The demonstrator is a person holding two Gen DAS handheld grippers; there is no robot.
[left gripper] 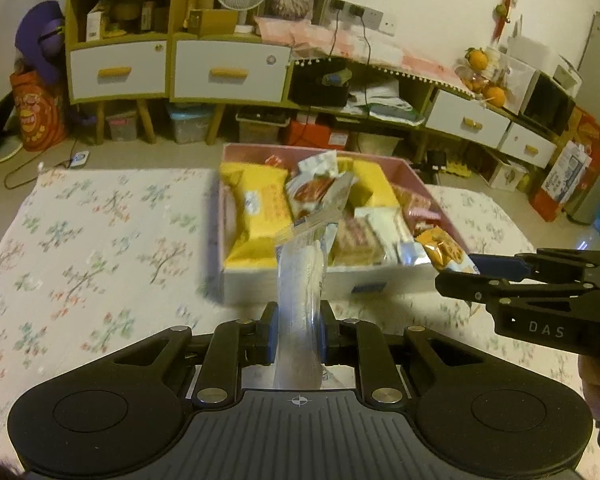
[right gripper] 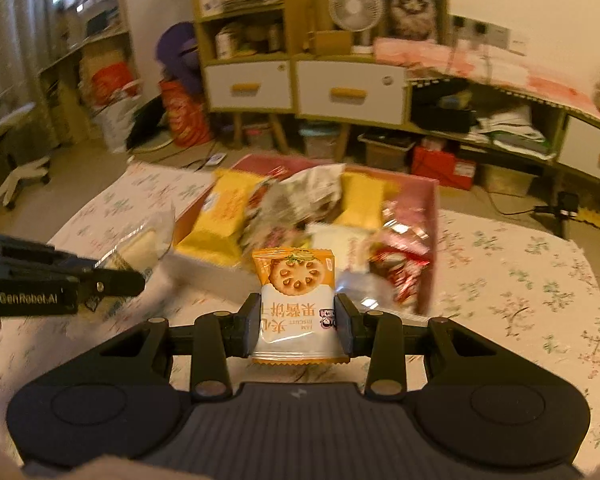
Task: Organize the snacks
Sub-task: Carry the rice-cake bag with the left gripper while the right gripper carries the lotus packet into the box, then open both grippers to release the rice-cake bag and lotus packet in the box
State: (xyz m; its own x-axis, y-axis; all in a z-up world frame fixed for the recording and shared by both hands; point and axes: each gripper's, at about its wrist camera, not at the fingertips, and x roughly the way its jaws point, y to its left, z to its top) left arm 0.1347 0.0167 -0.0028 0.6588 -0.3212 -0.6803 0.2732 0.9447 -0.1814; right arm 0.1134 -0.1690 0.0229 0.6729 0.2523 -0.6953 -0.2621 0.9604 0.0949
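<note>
A pink box (left gripper: 410, 172) full of snack packets stands on the flowered table; it also shows in the right wrist view (right gripper: 428, 208). My left gripper (left gripper: 298, 332) is shut on a clear wrapped pastry (left gripper: 300, 280), held above the table just in front of the box. That pastry also shows in the right wrist view (right gripper: 144, 246). My right gripper (right gripper: 296, 324) is shut on an orange and white biscuit packet (right gripper: 294, 296), also in front of the box. In the left wrist view the right gripper (left gripper: 476, 270) holds that packet (left gripper: 444, 250) at the box's near right corner.
Yellow packets (left gripper: 256, 212), a red and white packet (left gripper: 320, 192) and several small ones fill the box. The flowered tablecloth (left gripper: 100, 248) spreads to the left and right (right gripper: 520, 280). Cabinets with white drawers (left gripper: 228, 68), storage bins and floor clutter stand behind the table.
</note>
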